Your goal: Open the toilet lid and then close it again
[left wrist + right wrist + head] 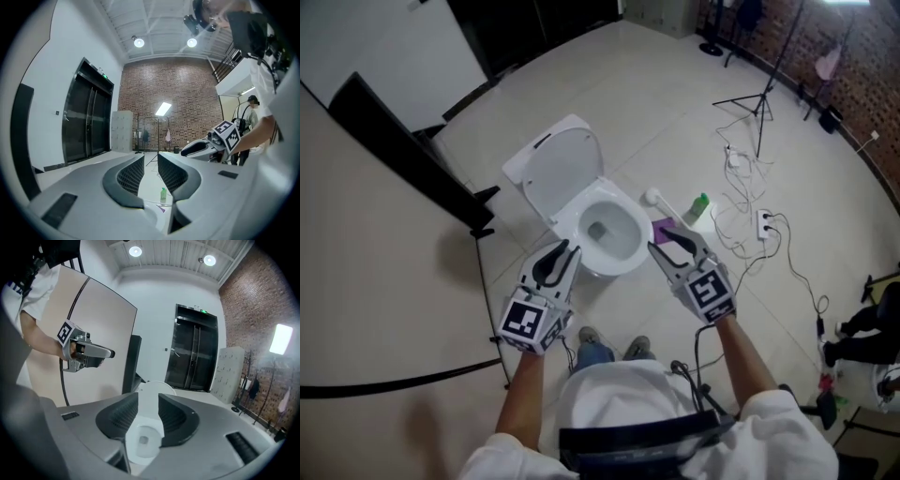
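Closest to the lens is the person's white shirt (628, 394), with both forearms reaching up the frame from it. Each holds a gripper just short of the toilet (623, 202), which sits at the middle of the head view.

The left gripper (565, 251) is at the bowl's lower left. Its jaws are a narrow gap apart with nothing between them. It points past the bowl's front toward a green bottle (698, 208) on the floor.

The right gripper (670, 242) is at the bowl's right edge. Its jaws are likewise a little apart and hold nothing.

The lid (564, 173) stands raised and leans back toward the upper left, beyond the bowl from both grippers. Its long axis runs from the hinge up to a free edge at the upper left.

Opening looks done, and closing remains. In the picture the left gripper lies nearer the lid, yet the right gripper view frames the lid squarely between its jaws, so that one is better aimed. Closing would mean reaching over the bowl and tipping the lid toward the lower right.
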Tool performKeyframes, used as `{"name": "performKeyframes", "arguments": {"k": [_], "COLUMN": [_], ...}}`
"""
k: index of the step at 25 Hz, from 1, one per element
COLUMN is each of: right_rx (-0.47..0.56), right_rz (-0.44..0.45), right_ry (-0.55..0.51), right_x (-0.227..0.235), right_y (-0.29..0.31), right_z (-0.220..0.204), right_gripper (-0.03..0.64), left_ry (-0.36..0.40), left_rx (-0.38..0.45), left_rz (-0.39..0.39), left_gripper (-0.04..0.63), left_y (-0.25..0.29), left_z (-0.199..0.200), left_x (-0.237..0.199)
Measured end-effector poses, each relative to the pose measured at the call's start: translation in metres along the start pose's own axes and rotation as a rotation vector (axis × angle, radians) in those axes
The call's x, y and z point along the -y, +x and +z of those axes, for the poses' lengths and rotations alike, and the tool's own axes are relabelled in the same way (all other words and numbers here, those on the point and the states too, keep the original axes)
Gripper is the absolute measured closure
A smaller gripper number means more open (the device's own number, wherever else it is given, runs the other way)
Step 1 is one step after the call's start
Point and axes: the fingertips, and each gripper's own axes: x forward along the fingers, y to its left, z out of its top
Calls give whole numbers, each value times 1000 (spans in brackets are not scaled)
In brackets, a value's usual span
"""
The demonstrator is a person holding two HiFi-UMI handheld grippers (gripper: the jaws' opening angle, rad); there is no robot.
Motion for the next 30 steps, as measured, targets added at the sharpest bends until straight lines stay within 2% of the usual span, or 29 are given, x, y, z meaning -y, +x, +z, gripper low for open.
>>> {"name": "performKeyframes", "arguments": {"k": [3,7,12,16,19,24,27,30], "right_rx": [-35,-87,-107,-107,-121,-140,-156,-138], "right_rz": [49,115,159,275,384,576,708,795], "right_ry": [-32,-132,-182,-246,-285,-339,-386,-428], "right_x": [13,49,106,150,173,217,225,217], "right_y": [22,68,140,209,261,347,384,421], "right_z": [-8,-17,2,18,13,-17,-39,-47], "right_gripper": [486,486,462,460,434,431,431,431], "left_ry": [-5,-9,41,37,38,12,-51,-109], "left_rx": [-11,0,29,18,-1,6,-13,17], "left_rz": [36,73,77,50,75,187,287,376], "left_gripper": [511,511,511,511,511,511,511,511], "left_y": [6,27,69,108,131,178,206,232], "left_z": [-7,-14,-27,-22,-24,-44,-65,-84], "left_x": [-20,-60,-107,-126,-140,-146,-142,-144]}}
